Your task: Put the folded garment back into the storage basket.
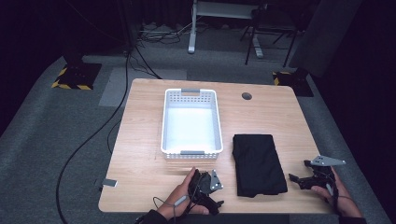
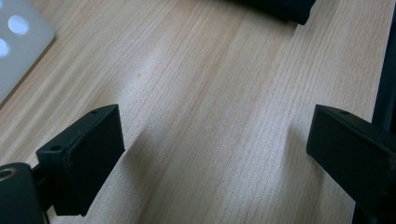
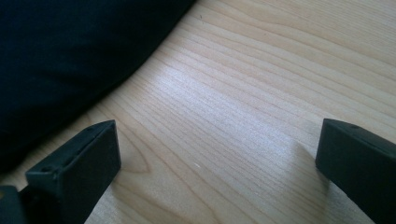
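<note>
I have the left tool [image 1: 215, 203] low over the near edge of the light wooden desk [image 1: 140, 140], held in the person's left hand [image 1: 180, 198] just in front of the white perforated plastic basket [image 1: 191, 152]. Its jaws stand wide apart with nothing between them; in the left gripper view I see only bare wood grain in the gap, a corner of the basket at the upper left, and a dark edge of the folded black cloth [image 2: 280, 7] at the top.

The right tool [image 1: 295, 178] sits at the near right of the desk in the person's right hand [image 1: 334, 191], its jaws pointing towards the cloth and also spread wide, empty. In the right gripper view the cloth [image 3: 70, 60] fills the upper left, lying just beyond the left-hand jaw, and I cannot tell whether that jaw touches it. The rest of the gap is bare desk.

The folded black cloth [image 1: 258, 164] lies flat on the desk, just to the right of the basket and apart from it, between my two tools. The basket stands upright near the middle of the desk. A small round dark hole [image 1: 246, 96] marks the desk's far side, well apart from everything else.
</note>
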The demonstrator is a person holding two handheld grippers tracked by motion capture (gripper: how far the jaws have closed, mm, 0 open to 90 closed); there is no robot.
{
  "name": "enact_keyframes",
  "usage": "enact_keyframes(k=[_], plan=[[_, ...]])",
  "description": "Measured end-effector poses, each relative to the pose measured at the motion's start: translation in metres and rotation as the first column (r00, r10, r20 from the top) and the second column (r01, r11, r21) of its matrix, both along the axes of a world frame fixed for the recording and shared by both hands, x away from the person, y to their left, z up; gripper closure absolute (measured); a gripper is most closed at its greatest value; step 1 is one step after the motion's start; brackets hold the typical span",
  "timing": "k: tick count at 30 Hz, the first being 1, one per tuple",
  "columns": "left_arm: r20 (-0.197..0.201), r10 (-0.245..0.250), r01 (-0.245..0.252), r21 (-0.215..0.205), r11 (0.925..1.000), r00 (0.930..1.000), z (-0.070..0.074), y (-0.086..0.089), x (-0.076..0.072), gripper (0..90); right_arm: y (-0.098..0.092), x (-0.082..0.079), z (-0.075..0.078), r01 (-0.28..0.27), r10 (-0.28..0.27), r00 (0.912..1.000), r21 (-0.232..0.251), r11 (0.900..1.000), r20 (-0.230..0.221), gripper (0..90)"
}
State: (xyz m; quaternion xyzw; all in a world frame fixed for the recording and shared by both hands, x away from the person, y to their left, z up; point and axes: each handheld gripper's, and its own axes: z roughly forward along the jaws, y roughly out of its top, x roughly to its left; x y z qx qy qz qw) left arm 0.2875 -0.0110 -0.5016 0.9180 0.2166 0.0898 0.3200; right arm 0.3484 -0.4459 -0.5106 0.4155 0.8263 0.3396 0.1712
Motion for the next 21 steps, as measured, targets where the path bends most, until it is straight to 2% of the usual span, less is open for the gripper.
enact_keyframes(k=[7,16,21], plan=[[-0.022,-0.01,0.01,-0.01,0.9999,0.9997,0.002,-0.005,0.001,4.5,0.0,0.0,0.0,0.0,0.0,1.0,0.0,1.0,0.0,0.1],[-0.036,-0.023,0.023,-0.001,0.9997,0.9991,0.002,-0.016,0.003,4.9,0.0,0.0,0.0,-0.001,0.001,1.0,0.0,1.0,0.0,0.1],[-0.044,-0.031,0.031,-0.016,0.9994,0.9986,0.003,-0.02,0.004,5.0,0.0,0.0,0.0,0.0,0.0,1.0,0.0,1.0,0.0,0.1]])
